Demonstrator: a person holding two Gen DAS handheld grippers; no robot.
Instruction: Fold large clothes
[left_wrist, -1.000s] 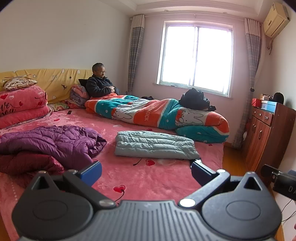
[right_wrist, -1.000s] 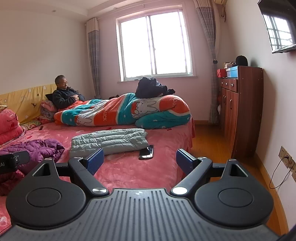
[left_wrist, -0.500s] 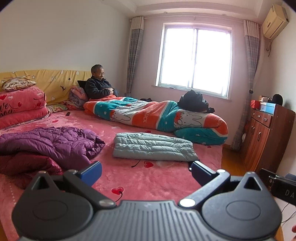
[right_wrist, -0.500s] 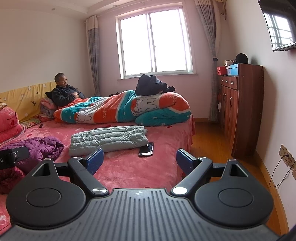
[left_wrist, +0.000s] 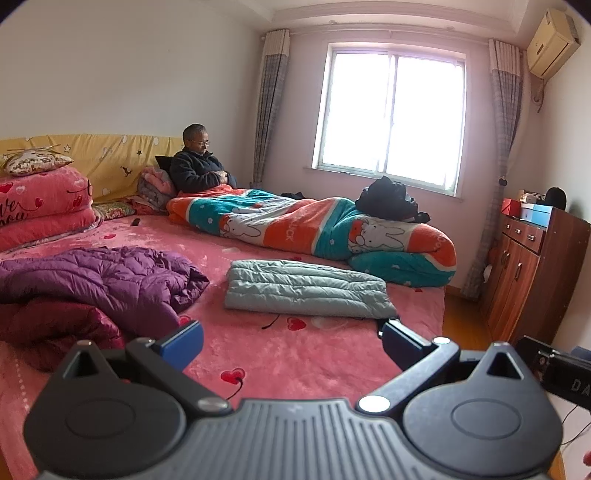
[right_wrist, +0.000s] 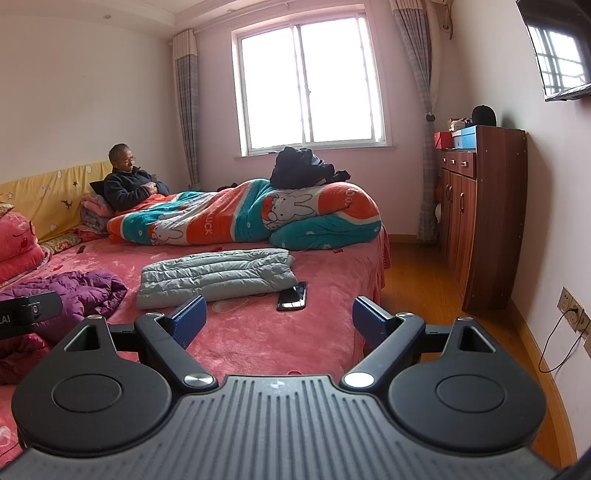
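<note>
Grippers both spread wide and empty: left gripper (left_wrist: 290, 341), right gripper (right_wrist: 279, 321). Folded grey quilted coat (left_wrist: 306, 288) lies on the pink bed (left_wrist: 295, 354) at twelve o'clock, long axis crosswise. Unfolded purple coat (left_wrist: 99, 280) sits at ten o'clock, nearer the left. No containers in play; phone (right_wrist: 292, 296) beside the grey coat

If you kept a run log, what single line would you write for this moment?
left gripper: open, empty | right gripper: open, empty | grey quilted jacket: folded on bed | purple down jacket: crumpled, unfolded | phone: beside grey jacket
</note>
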